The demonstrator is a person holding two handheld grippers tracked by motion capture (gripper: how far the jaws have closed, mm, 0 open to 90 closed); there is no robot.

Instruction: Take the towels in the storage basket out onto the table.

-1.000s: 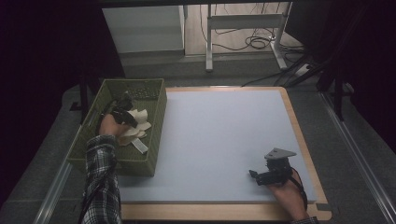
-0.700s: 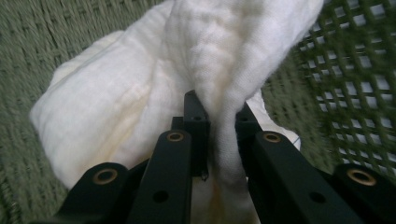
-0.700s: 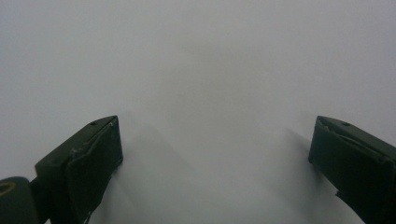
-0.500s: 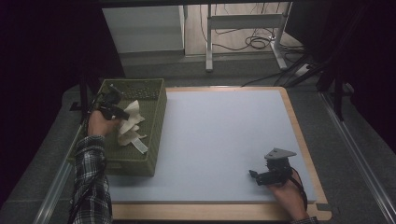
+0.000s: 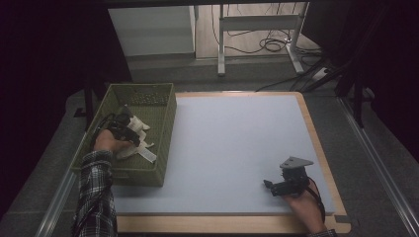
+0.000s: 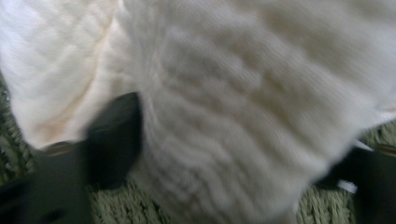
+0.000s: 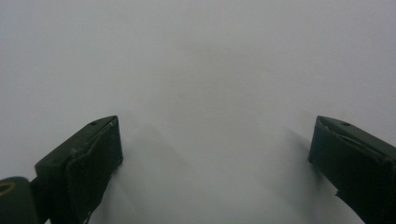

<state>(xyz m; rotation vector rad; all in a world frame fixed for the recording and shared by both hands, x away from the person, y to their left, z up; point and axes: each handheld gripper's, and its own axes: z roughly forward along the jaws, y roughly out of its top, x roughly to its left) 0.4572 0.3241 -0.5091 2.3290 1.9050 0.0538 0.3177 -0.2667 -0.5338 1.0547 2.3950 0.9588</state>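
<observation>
Nearest the camera, the right gripper (image 5: pixel 274 187) rested low over the pale grey mat (image 5: pixel 237 148), its jaws wide apart with nothing between them; the right gripper view showed only smooth, matte, featureless surface past the black pads (image 7: pixel 88 168).

Farther off at the left, the left gripper (image 5: pixel 129 126) was down inside the green basket (image 5: pixel 163 148), a rigid plastic crate with perforated lattice walls. There lay the cream cloth (image 5: pixel 136 140), crumpled in the middle of the basket against its floor. The jaws had just been opening, and the left gripper view showed the cloth (image 6: pixel 224 107) bulging between them, with the pads standing off to either side; they seemed no longer to pinch it, though the blur made that hard to swear to.

The cloth looked like a ribbed or waffle knit, soft and thick, with a faint yellowish stain along one fold. It would likely be light, limp and not at all fragile, and it would sag and trail from wherever it was lifted. A raised fold or bunched ridge would make the surest hold, since a flat single layer could slip out. A white tag or strip (image 5: pixel 146 155) stuck out from its near edge.
</observation>
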